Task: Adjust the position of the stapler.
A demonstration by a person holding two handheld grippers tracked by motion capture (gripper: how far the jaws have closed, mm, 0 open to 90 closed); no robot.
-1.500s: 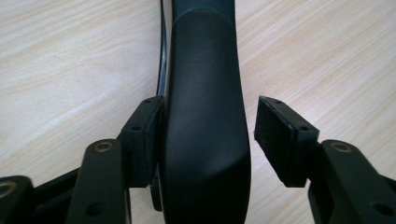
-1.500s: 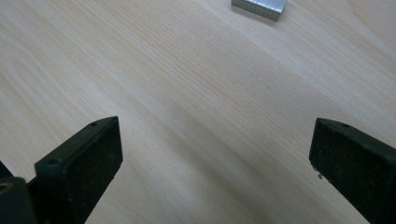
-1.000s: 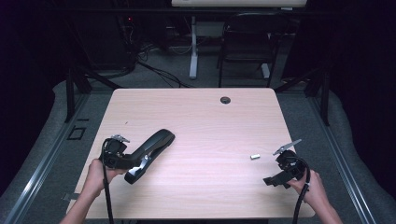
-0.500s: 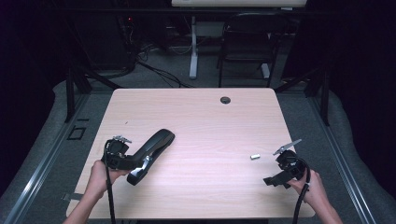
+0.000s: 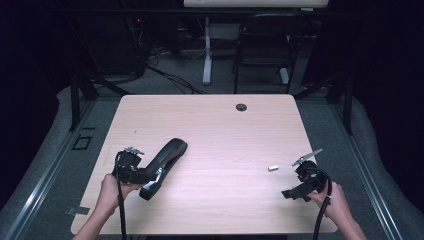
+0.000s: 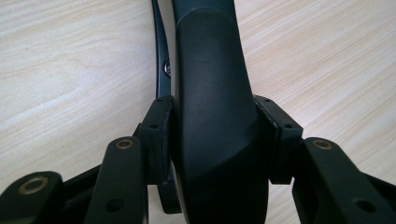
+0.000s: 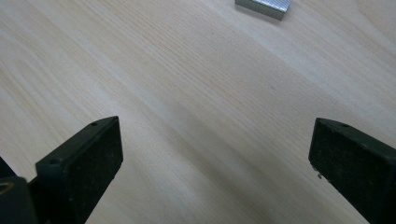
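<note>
Black stapler [image 6: 215, 116], clamped between left gripper [image 5: 134, 169] pads near its rear end. Rigid, smooth, probably fairly heavy; best gripped mid-body. Right gripper [image 7: 215, 158] wide open, empty, small metal block [image 7: 263, 7] just ahead.

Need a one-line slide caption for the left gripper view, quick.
Left gripper clamped across a black stapler lying on the light wood table.
</note>
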